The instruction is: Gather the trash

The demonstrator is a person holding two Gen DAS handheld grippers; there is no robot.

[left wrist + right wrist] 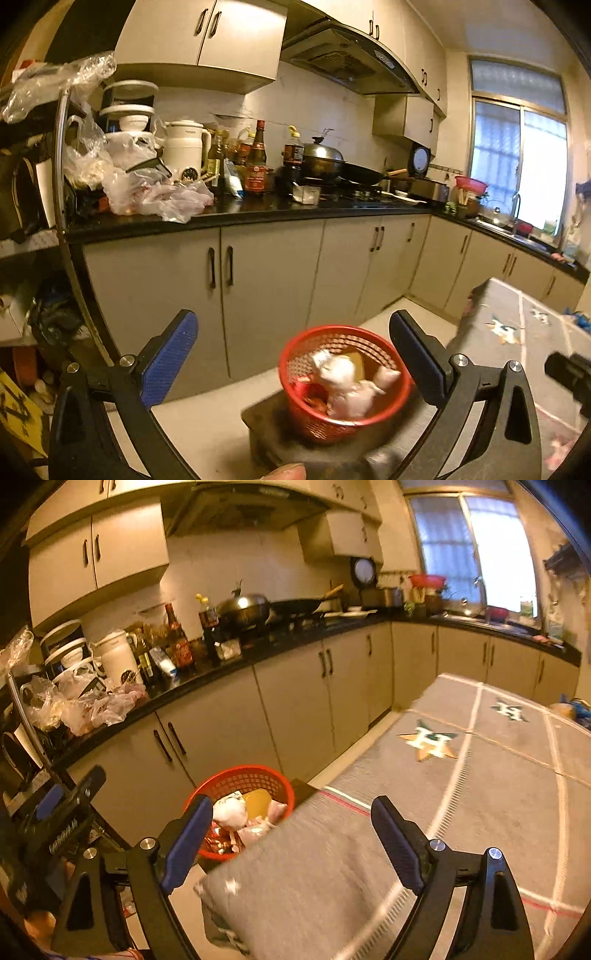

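Left tongs (293, 363) wide, holding nothing, above red basket (345, 380). Right tongs (291, 843) wide, holding nothing, over grey-clothed worktop (480, 812). Basket on dark stool (266, 424) beside worktop, crumpled white and red trash (347, 387) inside.

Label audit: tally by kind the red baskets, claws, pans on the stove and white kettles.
red basket: 1
claws, left claw and right claw, both open: 2
stove pans, lidded wok and black frying pan: 2
white kettle: 1
Total: 6
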